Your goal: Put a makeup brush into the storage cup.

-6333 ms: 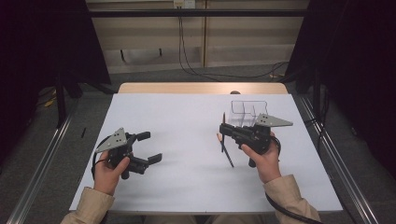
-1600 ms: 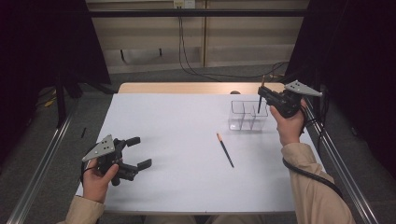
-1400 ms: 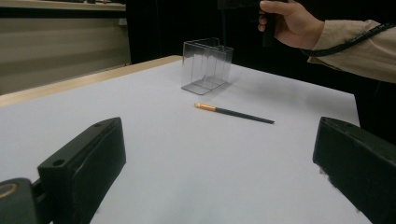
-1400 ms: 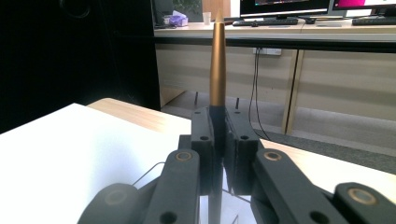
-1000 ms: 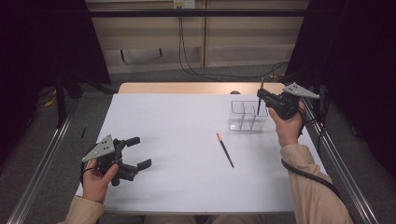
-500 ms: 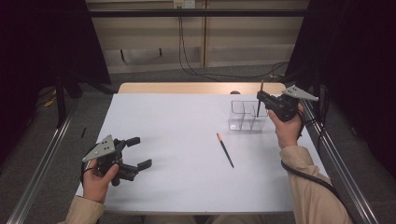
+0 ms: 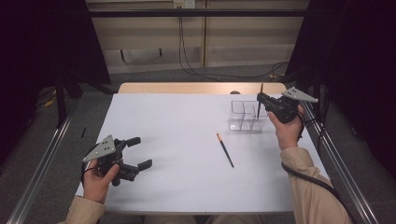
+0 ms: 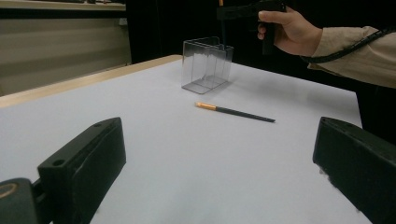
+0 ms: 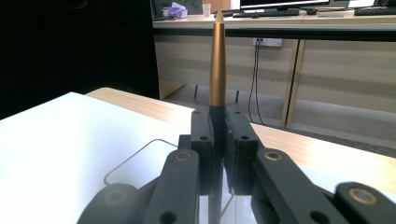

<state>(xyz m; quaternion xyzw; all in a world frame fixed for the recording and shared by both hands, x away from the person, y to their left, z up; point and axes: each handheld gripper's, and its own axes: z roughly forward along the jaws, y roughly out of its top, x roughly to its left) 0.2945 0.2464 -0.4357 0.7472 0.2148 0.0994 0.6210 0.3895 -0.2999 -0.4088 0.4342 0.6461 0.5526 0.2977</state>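
My right gripper (image 7: 260,100) is shut on a thin black brush with a gold-brown tip (image 9: 217,60), held upright above the clear plastic holder (image 7: 246,115) at the table's far right. In the right gripper view the jaws clamp the brush stem, and the holder's rim (image 9: 140,154) lies below. A second black brush with an orange end (image 7: 225,150) lies flat on the white table (image 7: 177,140) near the middle. My left gripper (image 7: 138,152) is open near the front left edge with nothing between its fingers (image 8: 86,163). The lying brush (image 8: 233,112) and holder (image 8: 208,65) show ahead of it.
A wooden strip (image 7: 187,87) borders the table's far edge. Metal rails (image 7: 42,158) run along both sides. Cables hang on the wall (image 7: 196,51) behind.
Since 6.3 s ago my right gripper carried one brush from the table's middle to above the holder, turning it upright. My left gripper drew back toward the front left. In the last second, little moved.
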